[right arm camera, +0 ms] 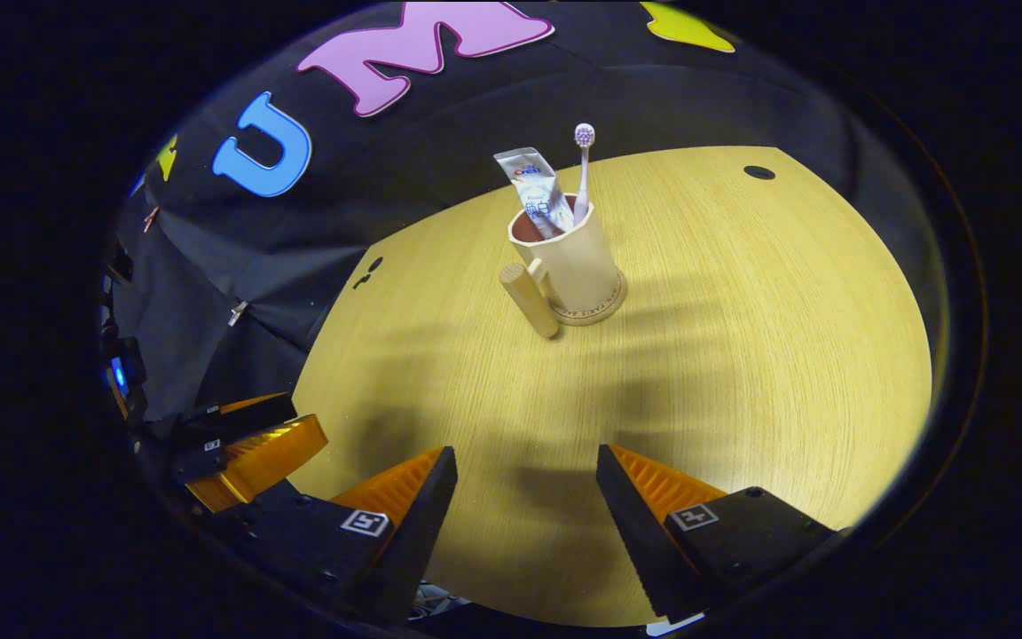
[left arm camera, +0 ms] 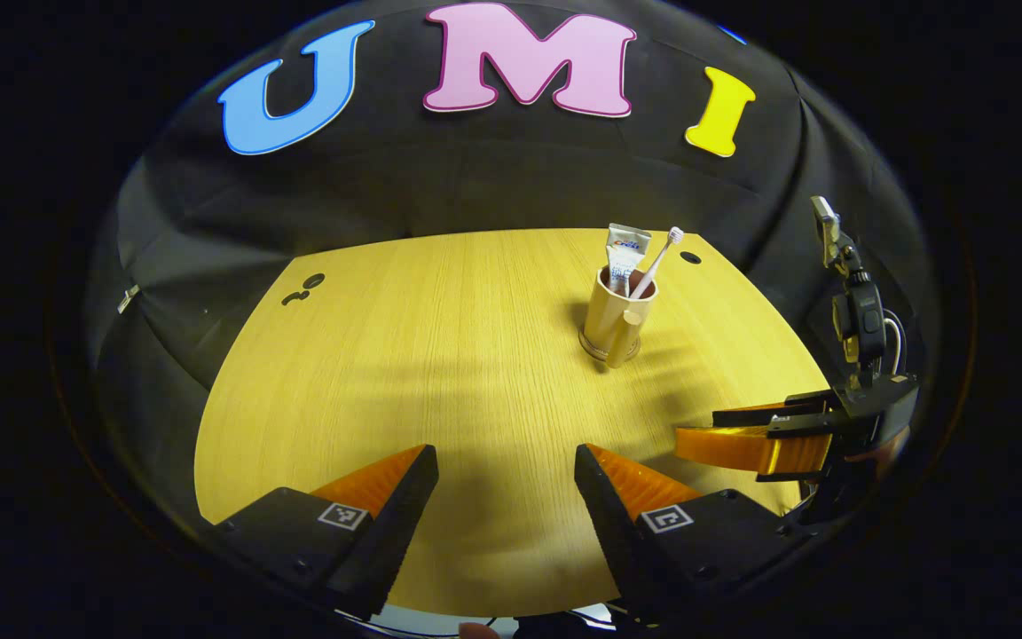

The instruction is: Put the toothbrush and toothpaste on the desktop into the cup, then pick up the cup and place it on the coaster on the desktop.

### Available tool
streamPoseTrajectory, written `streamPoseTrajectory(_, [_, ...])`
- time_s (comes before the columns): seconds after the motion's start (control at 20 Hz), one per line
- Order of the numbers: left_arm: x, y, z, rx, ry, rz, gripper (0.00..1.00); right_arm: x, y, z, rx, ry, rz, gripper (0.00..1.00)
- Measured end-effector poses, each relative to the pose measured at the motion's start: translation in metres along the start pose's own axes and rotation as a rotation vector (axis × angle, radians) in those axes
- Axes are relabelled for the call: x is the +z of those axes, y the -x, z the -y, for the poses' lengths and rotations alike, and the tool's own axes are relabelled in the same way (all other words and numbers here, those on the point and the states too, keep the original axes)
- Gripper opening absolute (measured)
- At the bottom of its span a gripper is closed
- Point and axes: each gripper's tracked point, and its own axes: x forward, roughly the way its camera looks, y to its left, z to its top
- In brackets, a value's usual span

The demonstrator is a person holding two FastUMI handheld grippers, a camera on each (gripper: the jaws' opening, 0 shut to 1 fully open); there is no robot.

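Far across the desktop (right arm camera: 742,355) the cup (right arm camera: 575,257) stands on the coaster (right arm camera: 604,309), toothbrush (right arm camera: 582,169) and toothpaste (right arm camera: 536,191) upright inside — well beyond both grippers; left gripper (left arm camera: 507,497) and right gripper (right arm camera: 524,501) gape empty, handle turned toward them.

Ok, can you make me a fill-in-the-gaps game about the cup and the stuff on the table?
1. The toothbrush and the toothpaste both stand inside the ____.
2. The cup sits on a round ____ on the wooden table.
3. The toothbrush stands with its bristles pointing ____.
4. The left gripper and the right gripper are both open and hold ____.

Missing words: cup; coaster; up; nothing
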Motion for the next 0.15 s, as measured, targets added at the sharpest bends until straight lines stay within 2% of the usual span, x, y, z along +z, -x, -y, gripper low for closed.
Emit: streamPoseTrajectory(0.15, [-0.0049,0.0008,-0.0033,0.013,-0.011,-0.01,0.95,0.0018,-0.0031,0.0055,-0.022,-0.017,-0.009,0.98])
